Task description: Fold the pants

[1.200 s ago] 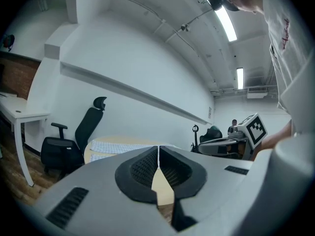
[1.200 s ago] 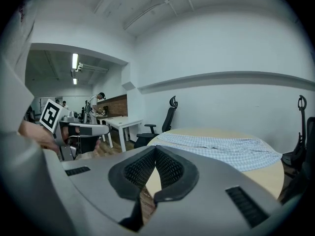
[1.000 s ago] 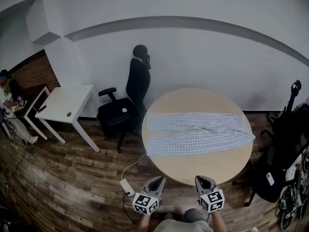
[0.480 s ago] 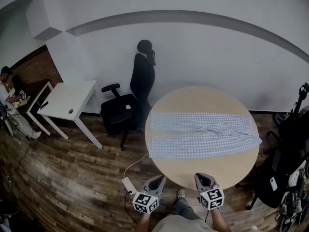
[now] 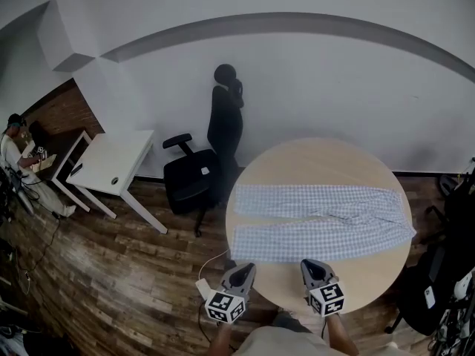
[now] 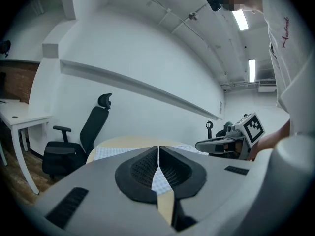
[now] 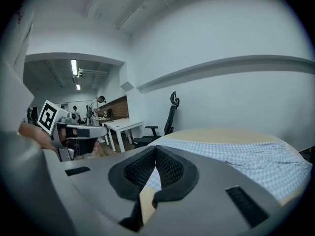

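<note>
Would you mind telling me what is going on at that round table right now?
A person stands at the near edge of the round table with a gripper in each hand. A pair of checked pants lies spread flat on it, legs side by side. The left gripper and the right gripper are both shut and hold nothing, so folding has not started.

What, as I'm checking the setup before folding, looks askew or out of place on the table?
Nothing serious. The pants lie spread flat across the round table, with a few wrinkles between the legs. Their end at the head view's right reaches the table's edge. The left gripper and right gripper are shut and empty.
</note>
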Motion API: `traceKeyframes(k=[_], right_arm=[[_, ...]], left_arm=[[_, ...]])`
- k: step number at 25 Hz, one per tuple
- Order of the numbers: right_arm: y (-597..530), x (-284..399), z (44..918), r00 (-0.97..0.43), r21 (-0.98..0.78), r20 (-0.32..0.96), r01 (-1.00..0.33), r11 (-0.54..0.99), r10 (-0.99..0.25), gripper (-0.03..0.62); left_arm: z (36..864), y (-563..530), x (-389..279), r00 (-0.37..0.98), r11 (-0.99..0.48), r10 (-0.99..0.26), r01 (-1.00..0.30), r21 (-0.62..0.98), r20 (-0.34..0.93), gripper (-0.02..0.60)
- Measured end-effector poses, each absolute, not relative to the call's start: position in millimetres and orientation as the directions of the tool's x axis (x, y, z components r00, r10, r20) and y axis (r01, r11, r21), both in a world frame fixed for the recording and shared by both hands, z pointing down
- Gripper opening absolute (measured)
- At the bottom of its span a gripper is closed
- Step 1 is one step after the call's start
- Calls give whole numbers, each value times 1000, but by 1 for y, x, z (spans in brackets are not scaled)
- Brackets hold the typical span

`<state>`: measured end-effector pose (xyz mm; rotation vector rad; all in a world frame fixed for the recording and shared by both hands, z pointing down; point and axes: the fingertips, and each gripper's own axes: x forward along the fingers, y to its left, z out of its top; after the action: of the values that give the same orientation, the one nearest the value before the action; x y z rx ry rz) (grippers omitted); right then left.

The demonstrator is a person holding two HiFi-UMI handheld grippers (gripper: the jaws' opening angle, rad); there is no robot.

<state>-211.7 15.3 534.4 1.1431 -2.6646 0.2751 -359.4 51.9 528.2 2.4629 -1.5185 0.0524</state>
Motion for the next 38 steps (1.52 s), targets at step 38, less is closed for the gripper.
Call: traceKeyframes(k=[38], right_arm=[[-179, -205, 557, -626, -86, 320, -767, 636, -711, 29]], left_arm=[[572, -123, -395, 473, -438, -829, -881, 180, 299, 37]])
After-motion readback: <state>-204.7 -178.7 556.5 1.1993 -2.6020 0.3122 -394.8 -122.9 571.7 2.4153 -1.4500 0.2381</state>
